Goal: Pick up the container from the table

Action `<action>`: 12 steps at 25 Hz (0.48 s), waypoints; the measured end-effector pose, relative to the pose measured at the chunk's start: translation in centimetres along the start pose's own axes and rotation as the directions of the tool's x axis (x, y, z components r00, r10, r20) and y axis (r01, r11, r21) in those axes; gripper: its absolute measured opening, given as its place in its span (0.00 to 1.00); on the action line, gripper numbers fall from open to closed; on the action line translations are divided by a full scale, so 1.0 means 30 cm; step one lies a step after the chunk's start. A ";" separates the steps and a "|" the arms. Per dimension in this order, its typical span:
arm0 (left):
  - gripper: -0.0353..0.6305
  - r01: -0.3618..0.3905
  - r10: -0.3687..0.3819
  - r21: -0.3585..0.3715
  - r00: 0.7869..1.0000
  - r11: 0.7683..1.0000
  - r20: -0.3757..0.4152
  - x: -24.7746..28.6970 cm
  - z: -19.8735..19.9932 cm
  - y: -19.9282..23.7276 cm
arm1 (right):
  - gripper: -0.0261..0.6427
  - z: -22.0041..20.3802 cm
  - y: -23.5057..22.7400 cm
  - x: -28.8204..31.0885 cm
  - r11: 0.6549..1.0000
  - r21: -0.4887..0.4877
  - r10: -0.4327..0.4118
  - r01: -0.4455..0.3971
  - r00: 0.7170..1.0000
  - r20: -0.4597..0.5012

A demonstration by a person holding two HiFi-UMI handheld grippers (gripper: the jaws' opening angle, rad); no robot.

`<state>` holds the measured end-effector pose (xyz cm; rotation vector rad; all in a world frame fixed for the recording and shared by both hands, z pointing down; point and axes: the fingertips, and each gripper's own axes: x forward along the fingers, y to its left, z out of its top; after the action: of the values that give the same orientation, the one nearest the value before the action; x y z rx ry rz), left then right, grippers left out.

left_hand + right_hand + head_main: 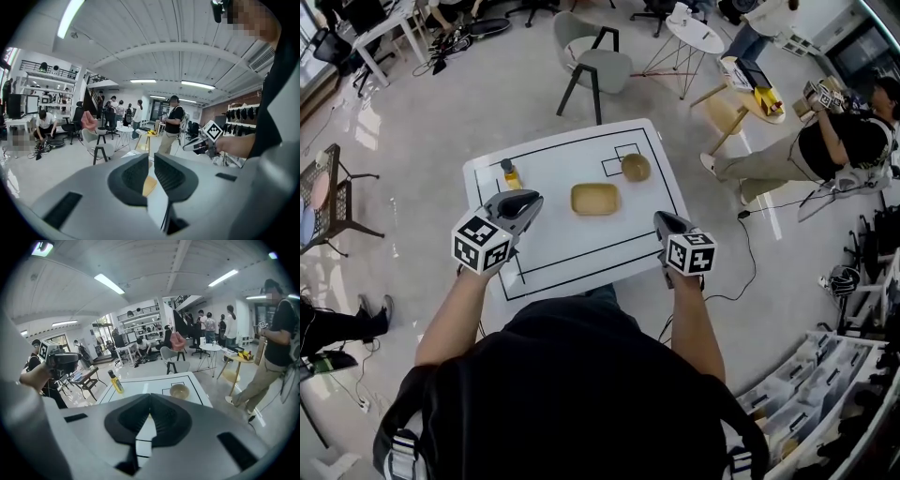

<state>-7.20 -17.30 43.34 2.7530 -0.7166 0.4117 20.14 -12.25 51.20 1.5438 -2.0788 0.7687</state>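
A shallow rectangular wooden container (595, 199) lies at the middle of the white table (553, 253); a sliver of it (150, 185) shows between the left jaws. My left gripper (525, 202) (151, 161) hovers over the table's left part, short of the container, jaws a narrow gap apart and empty. Over the near right edge, my right gripper (661, 222) (150, 399) is shut on nothing. Each gripper shows in the other's view: the right one (199, 143) and the left one (58, 361).
A round wooden bowl (636, 167) (179, 391) sits in a marked square at the table's far right. A yellow bottle (510, 174) (116, 382) stands at the far left. A grey chair (592, 61) is beyond the table; people stand off to the right.
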 end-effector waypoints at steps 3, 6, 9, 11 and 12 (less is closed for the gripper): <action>0.12 -0.018 0.018 0.007 1.000 1.000 0.008 -0.007 0.022 0.003 | 0.05 0.015 -0.007 0.012 1.000 -0.005 0.012 -0.011 1.000 0.005; 0.11 -0.042 0.042 0.014 0.999 0.999 0.027 -0.004 0.048 0.019 | 0.05 0.023 -0.012 0.043 0.999 -0.005 0.032 -0.032 0.999 0.002; 0.11 -0.052 0.052 0.008 0.998 0.999 0.028 0.015 0.047 0.030 | 0.05 0.021 -0.024 0.077 0.999 -0.010 0.045 -0.045 0.999 -0.009; 0.11 -0.061 0.060 0.005 0.998 0.998 0.023 0.024 0.041 0.040 | 0.05 0.028 -0.036 0.097 0.999 -0.013 0.051 -0.051 0.999 -0.014; 0.11 -0.066 0.066 0.003 0.998 0.998 0.021 0.028 0.039 0.044 | 0.05 0.029 -0.043 0.105 0.998 -0.014 0.054 -0.054 0.998 -0.018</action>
<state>-6.93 -19.17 42.78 2.7468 -0.8140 0.3980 20.47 -15.37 52.78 1.4733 -2.1159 0.7817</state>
